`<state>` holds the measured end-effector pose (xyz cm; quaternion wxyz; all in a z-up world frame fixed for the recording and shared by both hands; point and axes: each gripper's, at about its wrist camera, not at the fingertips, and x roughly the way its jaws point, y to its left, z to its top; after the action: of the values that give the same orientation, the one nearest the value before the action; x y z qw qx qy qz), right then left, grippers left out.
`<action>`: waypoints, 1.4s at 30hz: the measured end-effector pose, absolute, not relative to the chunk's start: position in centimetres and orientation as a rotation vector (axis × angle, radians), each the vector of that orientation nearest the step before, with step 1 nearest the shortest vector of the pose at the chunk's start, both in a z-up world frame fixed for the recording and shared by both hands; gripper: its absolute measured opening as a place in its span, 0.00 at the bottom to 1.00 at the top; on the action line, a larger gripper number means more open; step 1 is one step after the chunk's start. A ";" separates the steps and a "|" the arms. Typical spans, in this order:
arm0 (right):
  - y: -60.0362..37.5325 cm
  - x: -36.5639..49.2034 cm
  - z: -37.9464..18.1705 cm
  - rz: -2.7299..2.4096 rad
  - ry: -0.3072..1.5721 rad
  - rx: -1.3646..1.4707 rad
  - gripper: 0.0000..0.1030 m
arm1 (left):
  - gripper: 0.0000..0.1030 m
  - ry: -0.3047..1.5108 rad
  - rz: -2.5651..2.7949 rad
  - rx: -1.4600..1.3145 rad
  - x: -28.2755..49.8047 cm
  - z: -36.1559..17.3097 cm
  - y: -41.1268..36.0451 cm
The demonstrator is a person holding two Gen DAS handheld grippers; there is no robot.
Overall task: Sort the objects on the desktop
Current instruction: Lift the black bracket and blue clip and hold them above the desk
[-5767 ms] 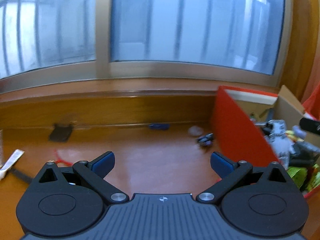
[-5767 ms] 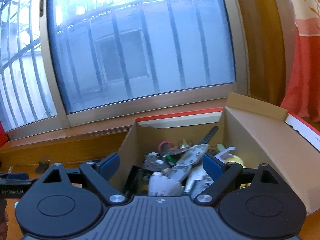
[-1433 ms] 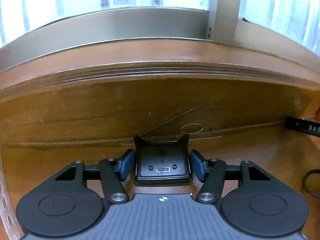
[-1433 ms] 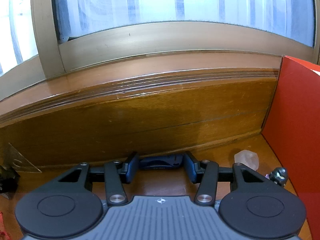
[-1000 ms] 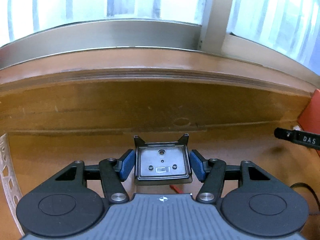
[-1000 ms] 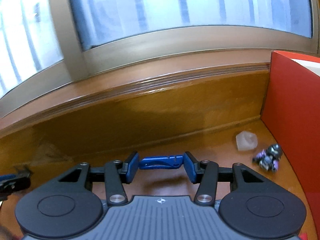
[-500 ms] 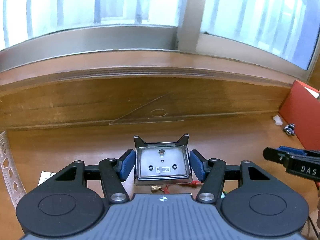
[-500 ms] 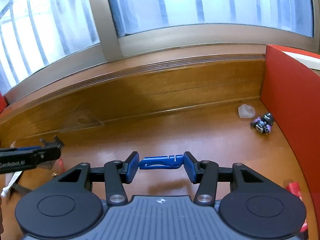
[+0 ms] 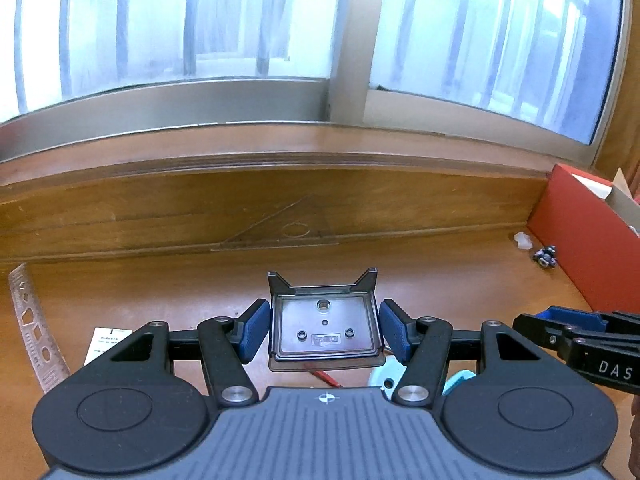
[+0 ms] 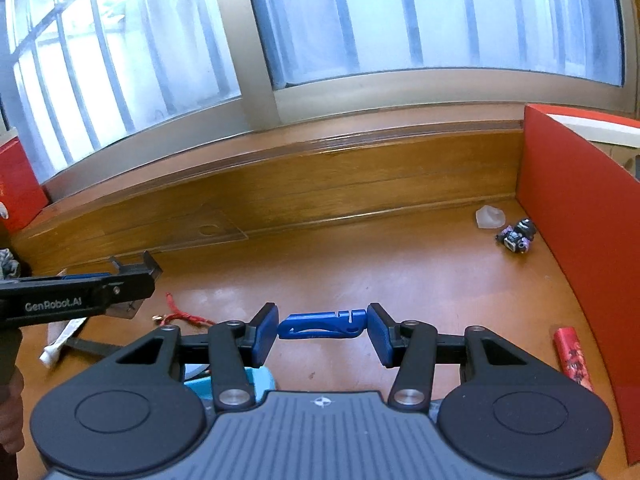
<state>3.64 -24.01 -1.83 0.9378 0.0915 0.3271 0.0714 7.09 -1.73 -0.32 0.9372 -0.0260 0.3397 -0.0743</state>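
Left wrist view: my left tongs (image 9: 324, 330) are clamped on a smoky plastic tray (image 9: 324, 326), pads on its two side walls so it rides level, lifted clear of the wooden desk (image 9: 160, 284). The red box (image 9: 588, 240) stands at far right; a clear set square (image 9: 288, 228) leans at the back ledge.

Right wrist view: my right tongs (image 10: 322, 330) pinch a blue clip (image 10: 322, 325) end to end, held crosswise above the desk. The red box (image 10: 580, 220) is close on the right, likely where both pieces belong. A small toy (image 10: 518, 237) and a red tube (image 10: 572, 356) lie beside it.
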 end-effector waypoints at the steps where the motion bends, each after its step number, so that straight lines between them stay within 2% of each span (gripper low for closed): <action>1: -24.0 3.4 -1.7 0.148 0.666 0.186 0.50 | 0.58 0.692 -0.152 -0.053 6.9 -0.2 -1.8; 23: -23.5 0.1 -0.9 0.192 0.649 0.161 0.50 | 0.59 0.698 -0.142 -0.060 3.8 -0.3 -1.6; 27: -23.3 0.1 -1.2 0.202 0.664 0.159 0.50 | 0.65 0.721 -0.148 -0.047 4.0 -1.1 -1.5; 34: -22.5 0.3 -1.7 0.230 0.683 0.141 0.50 | 0.84 0.722 -0.168 0.013 5.1 -2.4 -1.4; 36: -22.3 0.4 -1.8 0.233 0.686 0.137 0.50 | 0.87 0.720 -0.172 0.027 5.6 -2.7 -1.3; 42: -22.0 1.2 -2.2 0.240 0.711 0.132 0.50 | 0.88 0.715 -0.186 0.068 6.8 -3.5 -1.2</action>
<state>1.19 -22.03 -2.20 0.9283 0.0645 0.3469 0.1173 6.83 -1.17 -3.53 0.9320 0.0331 0.3492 -0.0908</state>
